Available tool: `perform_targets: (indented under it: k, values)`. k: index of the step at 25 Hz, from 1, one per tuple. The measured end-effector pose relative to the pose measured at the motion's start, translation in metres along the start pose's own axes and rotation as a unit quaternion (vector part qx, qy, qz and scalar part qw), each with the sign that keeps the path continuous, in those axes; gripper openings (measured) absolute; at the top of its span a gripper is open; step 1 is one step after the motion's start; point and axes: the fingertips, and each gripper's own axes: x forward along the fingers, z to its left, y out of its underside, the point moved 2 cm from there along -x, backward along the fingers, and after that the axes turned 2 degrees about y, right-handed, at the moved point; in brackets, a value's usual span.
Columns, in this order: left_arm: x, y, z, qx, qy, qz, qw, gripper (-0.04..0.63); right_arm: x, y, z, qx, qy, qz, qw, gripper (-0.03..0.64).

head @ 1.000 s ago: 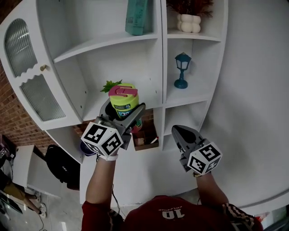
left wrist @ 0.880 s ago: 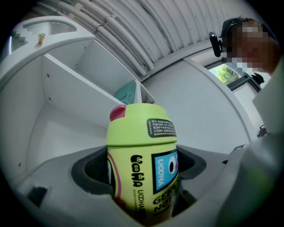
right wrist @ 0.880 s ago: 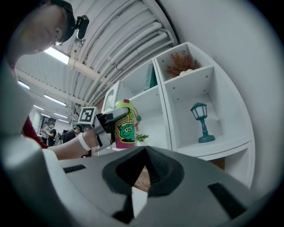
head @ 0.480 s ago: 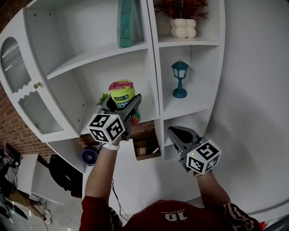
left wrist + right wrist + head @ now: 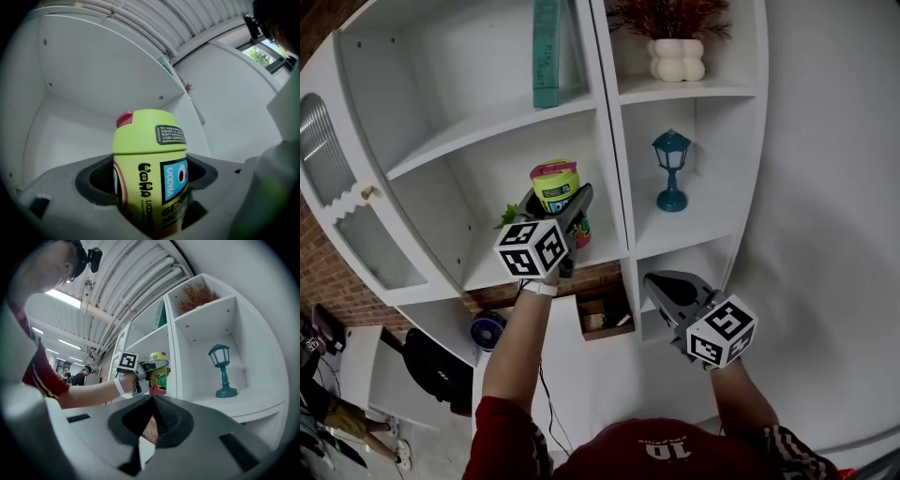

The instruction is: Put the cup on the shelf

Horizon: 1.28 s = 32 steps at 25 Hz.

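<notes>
A yellow-green cup [image 5: 555, 185] with a pink lid stands upright between the jaws of my left gripper [image 5: 559, 202], which is shut on its body. The left gripper view shows the cup [image 5: 150, 154] filling the gap of the left gripper [image 5: 150, 174], with the white shelf compartment [image 5: 70, 117] right behind it. In the head view the cup hangs just above the middle-left shelf board [image 5: 502, 267]. My right gripper [image 5: 664, 287] hangs lower right, shut and empty. From the right gripper view [image 5: 151, 401] the cup [image 5: 158, 376] is seen level with that compartment.
A blue lantern [image 5: 671, 169] stands in the compartment to the right. A teal book [image 5: 547, 52] and a white vase [image 5: 678, 58] sit on the upper shelves. A small potted plant [image 5: 581, 231] is behind the left gripper. A ribbed-glass door [image 5: 328, 150] is at far left.
My left gripper has carried the cup up and forward, closer into the middle-left compartment. The right gripper has shifted only slightly.
</notes>
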Motion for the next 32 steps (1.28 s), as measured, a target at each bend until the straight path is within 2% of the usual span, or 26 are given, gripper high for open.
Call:
perform_targets:
  k: [6,11,20,26,32]
  values:
    - [0.025,0.012,0.002,-0.004,-0.008,0.009,0.9999,0.413,-0.005,0.002,-0.013,0.006,0.004,0.002,1.0,0.003]
    - [0.041,0.023,0.006,0.01,-0.013,0.027,0.9995,0.413,-0.006,0.005,-0.015,0.002,-0.001,0.004,1.0,0.005]
    - [0.055,0.042,0.024,-0.015,-0.035,0.042,0.9984,0.413,-0.011,0.013,-0.022,0.003,0.001,0.013,1.0,0.005]
    - [0.06,0.044,0.026,-0.012,-0.033,0.037,0.9987,0.413,-0.014,0.017,-0.03,0.008,0.009,0.014,1.0,0.005]
    - [0.06,0.046,0.024,-0.004,-0.026,0.051,0.9984,0.414,-0.013,0.02,-0.028,0.016,0.005,0.014,1.0,0.005]
